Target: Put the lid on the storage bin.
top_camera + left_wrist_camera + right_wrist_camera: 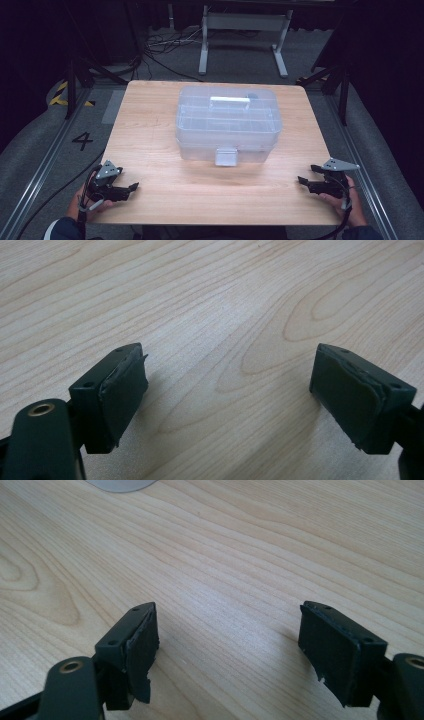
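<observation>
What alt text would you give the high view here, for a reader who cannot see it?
A clear plastic storage box with a white handle and a front latch sits closed at the middle of a wooden table. The left gripper and right gripper, both open, rest near the table's front corners, apart from the box.

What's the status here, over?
Left gripper and right gripper open, empty, low at near table corners. Clear lidded box mid-table, latch shut. Path unobstructed.

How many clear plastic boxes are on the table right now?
1. The clear plastic box sits mid-table toward the far edge, lid on, latch facing the person. Nothing else stands on the wooden table.
</observation>
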`<state>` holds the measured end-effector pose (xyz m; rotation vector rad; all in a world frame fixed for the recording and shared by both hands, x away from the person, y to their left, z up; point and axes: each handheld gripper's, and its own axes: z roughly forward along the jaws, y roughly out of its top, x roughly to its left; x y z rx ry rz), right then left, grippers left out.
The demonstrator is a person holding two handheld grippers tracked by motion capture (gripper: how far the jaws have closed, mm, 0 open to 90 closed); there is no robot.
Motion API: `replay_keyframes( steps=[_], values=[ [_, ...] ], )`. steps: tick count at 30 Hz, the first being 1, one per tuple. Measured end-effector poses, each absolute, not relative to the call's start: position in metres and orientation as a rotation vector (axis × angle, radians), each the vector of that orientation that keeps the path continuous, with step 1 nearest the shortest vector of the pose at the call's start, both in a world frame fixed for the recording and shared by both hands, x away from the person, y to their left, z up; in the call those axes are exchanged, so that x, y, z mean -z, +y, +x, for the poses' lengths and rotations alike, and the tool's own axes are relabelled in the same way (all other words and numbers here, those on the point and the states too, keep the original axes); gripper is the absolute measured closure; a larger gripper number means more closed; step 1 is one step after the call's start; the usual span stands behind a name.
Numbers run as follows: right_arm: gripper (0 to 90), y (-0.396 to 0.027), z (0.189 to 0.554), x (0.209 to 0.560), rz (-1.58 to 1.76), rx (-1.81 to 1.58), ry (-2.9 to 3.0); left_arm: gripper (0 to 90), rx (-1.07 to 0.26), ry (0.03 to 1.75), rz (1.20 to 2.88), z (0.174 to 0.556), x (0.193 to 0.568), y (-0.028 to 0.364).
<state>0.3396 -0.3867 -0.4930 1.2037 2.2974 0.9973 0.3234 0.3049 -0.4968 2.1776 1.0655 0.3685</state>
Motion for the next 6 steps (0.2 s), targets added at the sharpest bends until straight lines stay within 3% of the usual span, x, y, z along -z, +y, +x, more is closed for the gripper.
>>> replay_keyframes(
  steps=[6],
  values=[
    [24.4, -0.3868, 0.3397, 0.4930, 1.205, -0.998, 2.298, 15.3, -0.368, 1.066, 2.177, 0.3236, 0.4969, 0.3049]
  ],
)
